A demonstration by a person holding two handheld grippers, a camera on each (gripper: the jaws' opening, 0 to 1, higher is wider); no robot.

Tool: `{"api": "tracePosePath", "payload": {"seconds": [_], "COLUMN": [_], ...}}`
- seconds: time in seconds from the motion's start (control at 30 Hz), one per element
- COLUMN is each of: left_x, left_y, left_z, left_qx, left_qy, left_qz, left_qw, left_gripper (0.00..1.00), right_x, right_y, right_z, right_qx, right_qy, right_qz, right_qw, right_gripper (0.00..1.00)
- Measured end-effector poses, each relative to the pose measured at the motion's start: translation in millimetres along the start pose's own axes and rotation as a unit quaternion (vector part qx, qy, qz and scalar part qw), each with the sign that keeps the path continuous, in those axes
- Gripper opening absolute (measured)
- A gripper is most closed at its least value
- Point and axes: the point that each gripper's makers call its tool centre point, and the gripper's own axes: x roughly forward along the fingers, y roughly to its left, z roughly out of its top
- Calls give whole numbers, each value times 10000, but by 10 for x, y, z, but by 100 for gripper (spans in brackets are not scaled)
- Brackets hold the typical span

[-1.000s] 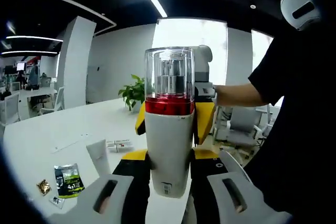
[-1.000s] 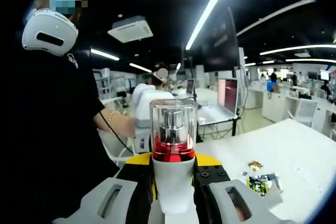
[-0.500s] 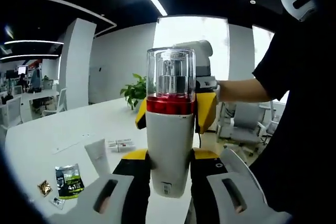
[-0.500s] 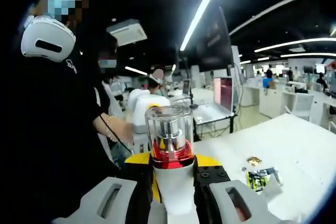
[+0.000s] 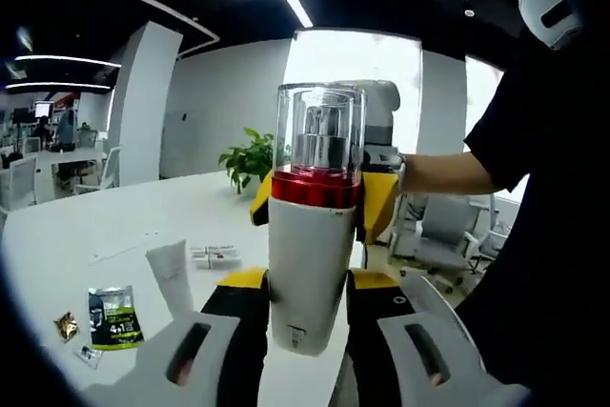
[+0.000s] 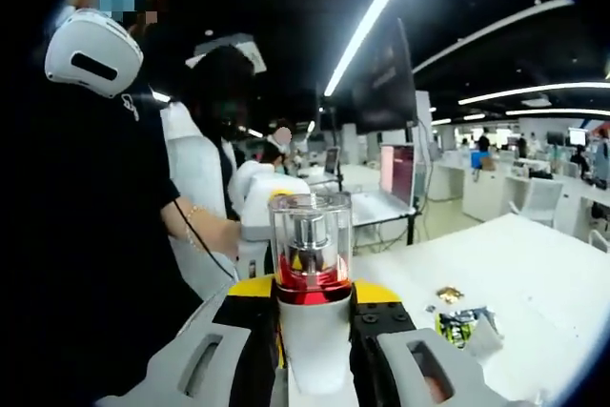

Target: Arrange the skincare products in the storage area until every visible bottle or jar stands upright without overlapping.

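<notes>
Right now I am holding one white bottle (image 5: 310, 264) with a red band and clear cap upright in the air above the white desk (image 5: 86, 235), both grippers at once: the left gripper (image 5: 307, 350) and the right gripper (image 6: 315, 369) each have their fingers pinching its body. Below, a green sachet (image 5: 114, 314) and a white tube (image 5: 172, 275) are lying flat on the desk.

The bottle (image 5: 310, 245) stands between your two grippers, blocking both; the table (image 5: 67, 245) lies open around the tube (image 5: 172, 276) and sachet (image 5: 112, 314).
</notes>
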Motion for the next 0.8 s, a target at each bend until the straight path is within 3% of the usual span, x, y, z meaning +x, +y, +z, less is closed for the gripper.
{"api": "tracePosePath", "payload": {"seconds": [0.1, 0.33, 0.8], "left_x": [-1, -76, -269], "left_y": [60, 202, 491], "left_z": [-82, -188, -378], "left_qx": [5, -68, -164], "left_qy": [101, 165, 253], "left_qz": [112, 444, 1043], "left_qw": [9999, 9989, 9941], "left_gripper": [42, 57, 78], "right_x": [-45, -122, -284], "right_y": [-116, -338, -643], "right_z": [-87, -270, -463], "right_qx": [124, 240, 276], "right_qy": [-6, 59, -40], "right_qz": [-86, -268, -645], "right_qw": [9999, 9993, 9975], "right_gripper": [19, 19, 19]}}
